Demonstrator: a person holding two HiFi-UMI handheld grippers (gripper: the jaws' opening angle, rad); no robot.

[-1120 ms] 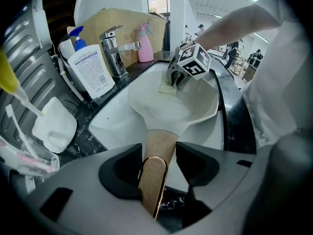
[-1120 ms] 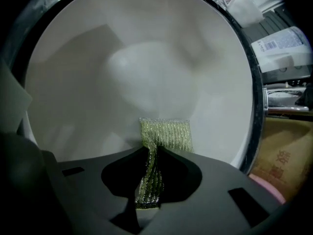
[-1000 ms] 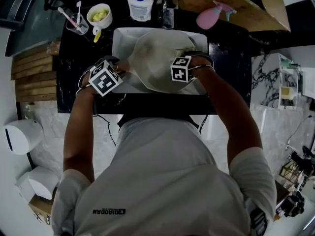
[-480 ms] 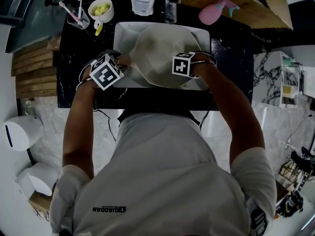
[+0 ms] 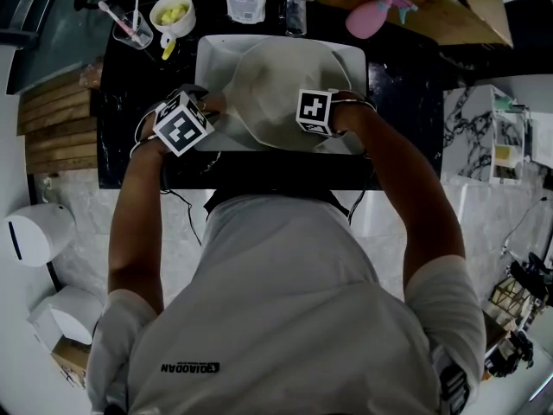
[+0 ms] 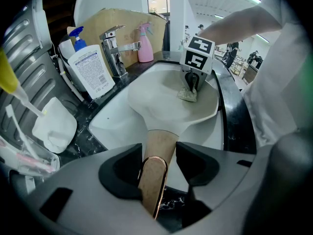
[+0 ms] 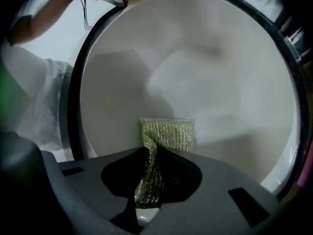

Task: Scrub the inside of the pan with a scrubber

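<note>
Cream pan point(image 5: 270, 102) sits tilted in the sink point(image 5: 212, 54); my left tongs point(image 6: 159, 154) clamp its handle point(image 6: 152, 185), and my right tongs point(image 7: 149, 180) pinch the green scrubber point(image 7: 168, 133) against its inside.

The bare left forearm point(image 5: 138, 206) and right forearm point(image 5: 402, 188) both reach toward the far side, the left tool point(image 6: 155, 163) clamped on the pan handle point(image 6: 159, 143), the right tool point(image 7: 149, 185) just to its right pinching a green mesh scrubber point(image 7: 168, 133) between its jaws.
</note>
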